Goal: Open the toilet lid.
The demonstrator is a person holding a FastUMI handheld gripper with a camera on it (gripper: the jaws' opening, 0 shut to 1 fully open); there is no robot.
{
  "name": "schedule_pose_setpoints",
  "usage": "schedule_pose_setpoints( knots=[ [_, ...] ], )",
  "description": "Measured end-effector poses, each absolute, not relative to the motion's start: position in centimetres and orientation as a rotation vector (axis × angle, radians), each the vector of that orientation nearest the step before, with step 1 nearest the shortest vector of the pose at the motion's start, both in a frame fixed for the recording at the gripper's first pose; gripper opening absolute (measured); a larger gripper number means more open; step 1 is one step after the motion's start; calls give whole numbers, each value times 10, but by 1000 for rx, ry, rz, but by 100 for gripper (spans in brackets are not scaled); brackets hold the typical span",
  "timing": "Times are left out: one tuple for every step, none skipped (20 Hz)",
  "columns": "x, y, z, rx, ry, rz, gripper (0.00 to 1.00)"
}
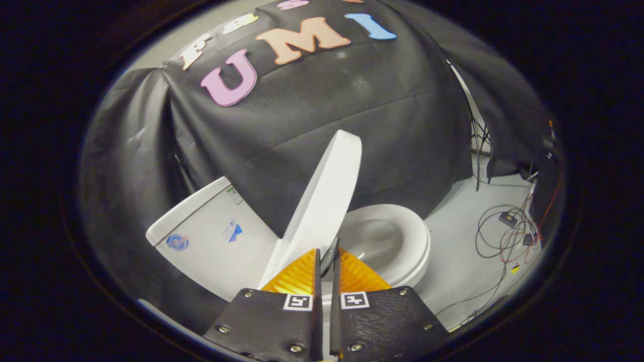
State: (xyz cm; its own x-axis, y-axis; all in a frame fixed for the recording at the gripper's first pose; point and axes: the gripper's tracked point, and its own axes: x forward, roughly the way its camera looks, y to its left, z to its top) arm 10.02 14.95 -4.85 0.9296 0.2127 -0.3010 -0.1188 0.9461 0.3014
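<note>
Toilet lid (324, 196) is the thing in hand, and it stands raised most of the way, tilted back toward the tank (211, 236) rather than resting against it. Starting at the claw (328, 264): its two fingers are drawn nearly together, with only a narrow slit between them, and the lid's lower edge runs down into that slit. Whether both fingers actually press on the edge is hard to tell, since a small dark part sits right at the tips and hides the contact. A pinch on the thin rim would make sense here, because it lets the holder swing the lid up around its hinge. From the tips, the lid rises toward one o'clock. Just beyond the fingers at two o'clock lies the seat (402, 236), down on the bowl and fully uncovered. The tank sits at ten o'clock, behind the lid. Farther out at three o'clock, loose cables (503, 231) trail over the floor (453, 271). I judge the opening nearly done, with only the last lean back remaining.
</note>
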Motion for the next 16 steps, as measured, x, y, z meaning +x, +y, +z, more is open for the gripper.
schedule_pose_setpoints(
  knots=[
    [101,153,-45,265,329,173,6],
    [99,155,-41,259,322,175,6],
    [98,156,-37,263,317,175,6],
    [97,158,-35,267,311,176,6],
    [97,161,-34,267,308,176,6],
    [98,163,-33,265,304,174,6],
    [98,164,-32,262,299,175,6],
    [97,167,-30,261,294,177,6],
    [97,170,-27,261,287,181,6],
    [97,173,-24,258,280,187,6],
    [96,176,-21,259,275,193,6],
    [96,180,-18,269,274,196,6],
    [95,184,-15,286,277,191,6],
    [96,188,-14,303,282,184,6],
    [97,191,-11,320,284,179,6],
    [97,194,-8,338,290,171,6]
  ],
)
